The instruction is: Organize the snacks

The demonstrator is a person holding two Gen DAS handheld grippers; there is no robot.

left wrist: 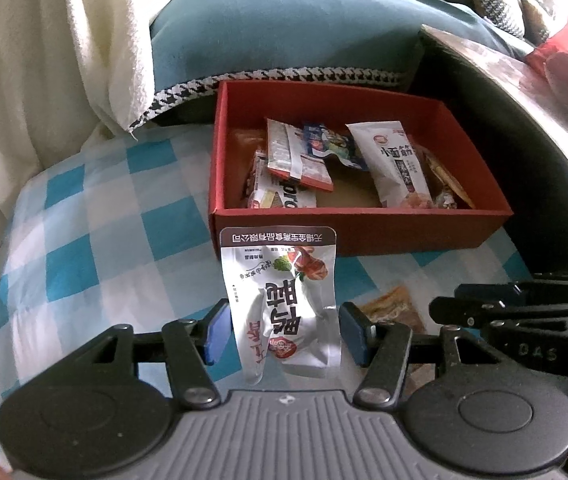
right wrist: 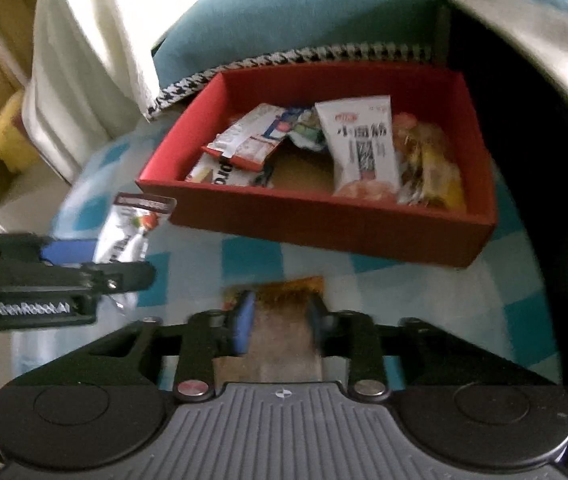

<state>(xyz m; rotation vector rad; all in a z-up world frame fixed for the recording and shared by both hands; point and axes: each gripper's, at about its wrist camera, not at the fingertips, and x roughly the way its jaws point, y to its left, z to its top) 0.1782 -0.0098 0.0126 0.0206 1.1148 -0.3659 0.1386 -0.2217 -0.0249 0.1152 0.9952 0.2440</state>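
A red box [left wrist: 364, 232] [right wrist: 324, 220] holds several snack packets, among them a white packet [left wrist: 396, 164] [right wrist: 364, 148]. My left gripper [left wrist: 284, 328] is shut on a silver packet [left wrist: 284, 292] with Chinese print; the packet stands up in front of the box's near wall. It also shows in the right wrist view [right wrist: 127, 232], at the left. My right gripper [right wrist: 279, 316] is shut on a brown-orange packet [right wrist: 284, 320], low over the checked cloth. That packet shows in the left wrist view [left wrist: 394, 306] beside the right gripper's black frame [left wrist: 524, 312].
A blue-and-white checked cloth [left wrist: 103, 220] [right wrist: 424, 300] covers the surface. A teal cushion with houndstooth trim [left wrist: 284, 32] and a white towel [left wrist: 63, 40] lie behind the box. A grey tabletop [left wrist: 504, 76] with red items stands at the right.
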